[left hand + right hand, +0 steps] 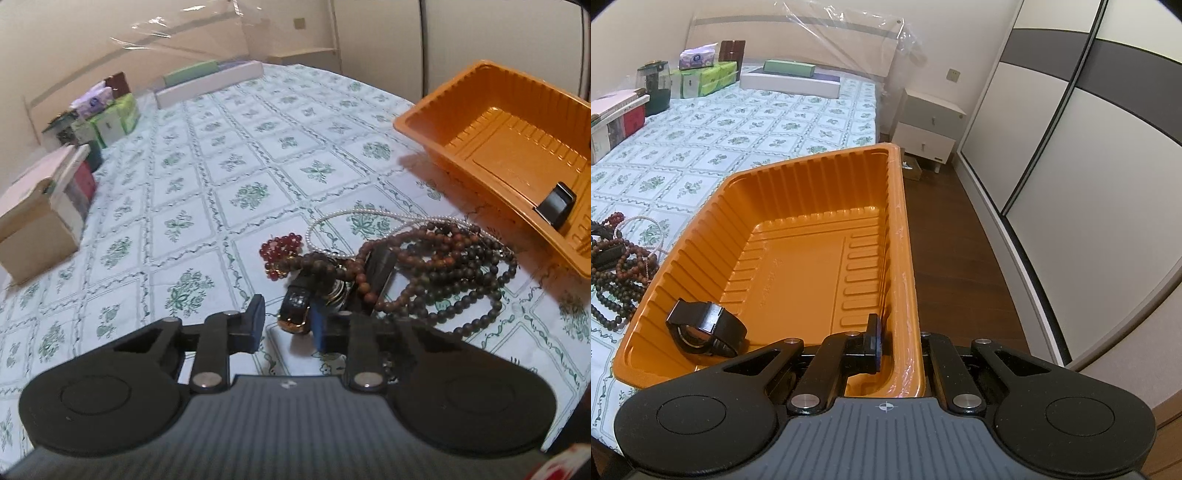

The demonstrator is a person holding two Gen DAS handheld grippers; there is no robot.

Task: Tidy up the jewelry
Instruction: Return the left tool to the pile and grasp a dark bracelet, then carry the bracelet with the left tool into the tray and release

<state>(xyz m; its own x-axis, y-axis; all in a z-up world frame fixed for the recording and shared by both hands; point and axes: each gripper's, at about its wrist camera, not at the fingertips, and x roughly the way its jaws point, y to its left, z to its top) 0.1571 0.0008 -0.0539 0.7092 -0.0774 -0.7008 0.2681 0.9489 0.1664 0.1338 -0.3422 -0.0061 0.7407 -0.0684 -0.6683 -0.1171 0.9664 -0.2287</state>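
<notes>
A pile of jewelry lies on the floral bedspread: a black and gold watch, brown bead strands, a red bead bracelet and a pearl strand. My left gripper is open, its fingers either side of the watch's near end. The orange tray stands to the right with a black watch inside. In the right wrist view my right gripper is shut on the orange tray's right wall, one finger inside. The black watch lies in the tray's near left corner.
Boxes and tissue packs line the bed's far left side. A long white box lies near the headboard. The tray sits at the bed's right edge, above the wooden floor. A nightstand and wardrobe doors stand to the right.
</notes>
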